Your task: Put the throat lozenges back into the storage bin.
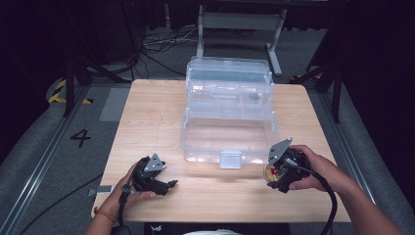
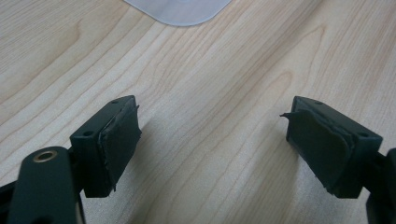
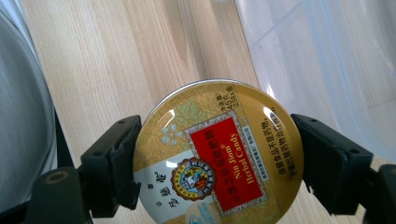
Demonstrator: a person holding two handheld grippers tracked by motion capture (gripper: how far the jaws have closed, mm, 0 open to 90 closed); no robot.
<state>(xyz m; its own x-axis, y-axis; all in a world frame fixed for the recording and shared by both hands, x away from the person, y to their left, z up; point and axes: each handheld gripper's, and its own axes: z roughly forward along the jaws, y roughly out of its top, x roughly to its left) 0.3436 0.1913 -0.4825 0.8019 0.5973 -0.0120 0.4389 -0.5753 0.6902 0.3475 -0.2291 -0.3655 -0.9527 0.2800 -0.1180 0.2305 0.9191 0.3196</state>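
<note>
Black rubbery pads, ragged at their edges, line both jaws of the right gripper (image 3: 217,154), and they are clamped against opposite sides of a single round candy tin (image 3: 217,149). Its lid is glossy gold metal with a leafy pattern, a red label reading "Nin Jiom Herbal Candy" and a round emblem, and it sits squarely between the two jaws, face toward the camera. In the high view the right gripper (image 1: 279,171) holds the tin (image 1: 270,172) just above the table (image 1: 156,112), close by the front right corner of the box (image 1: 230,115). The left gripper (image 2: 212,140) has its jaws spread wide with nothing between them, over bare wood; in the high view it (image 1: 169,185) lies low at the front left of the table, well apart from the tin. One pale wooden table with fine straight grain and rounded corners carries everything. One clear plastic storage box with stepped, fold-out tiers stands open at the middle, a small latch tab (image 1: 230,159) at its front edge. Two grippers, one tin, one box.
</note>
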